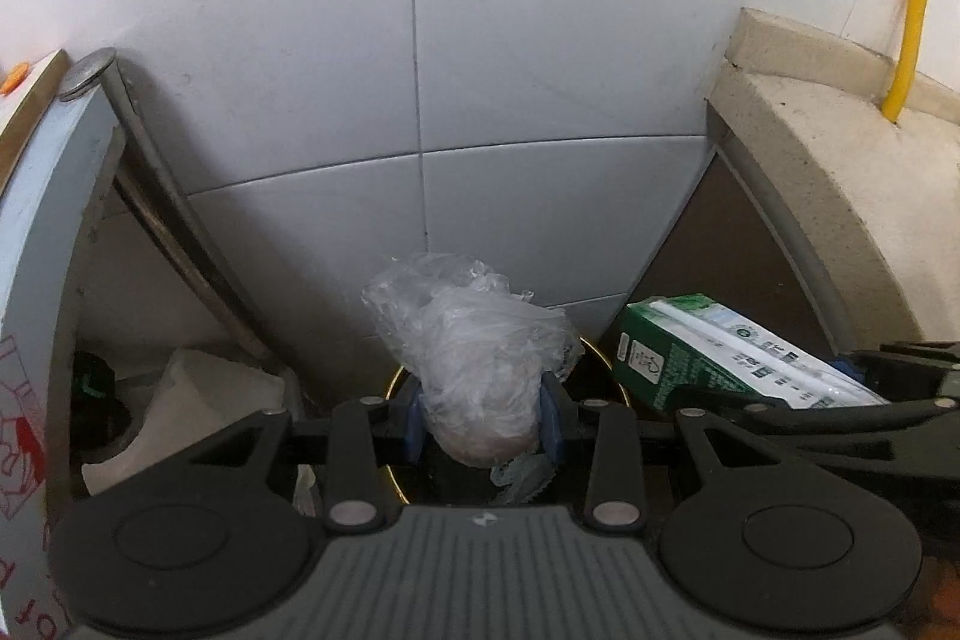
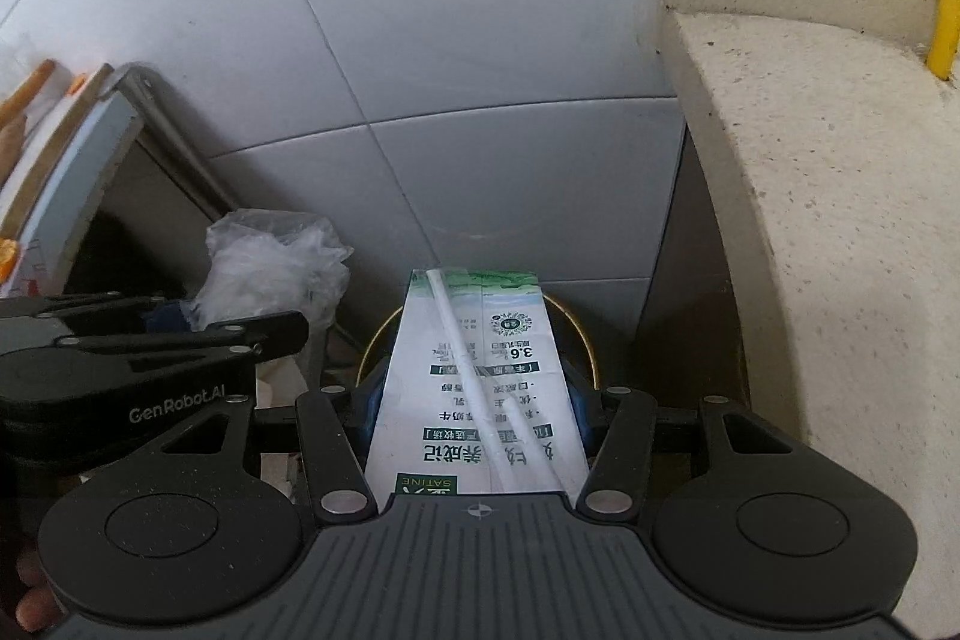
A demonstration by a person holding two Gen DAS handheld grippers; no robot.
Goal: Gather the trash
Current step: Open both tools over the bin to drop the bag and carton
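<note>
The left tool [image 1: 483, 415] squeezes a plastic wad [image 1: 480, 370]; the right tool [image 2: 474, 400] squeezes a milk carton [image 2: 480, 394], both above the gold-rimmed bin [image 2: 585, 340] between desk [image 2: 810, 220] and wall [image 1: 510, 70].

Crumpled plastic bag [image 1: 474, 358], green-white carton [image 2: 480, 388]
</note>
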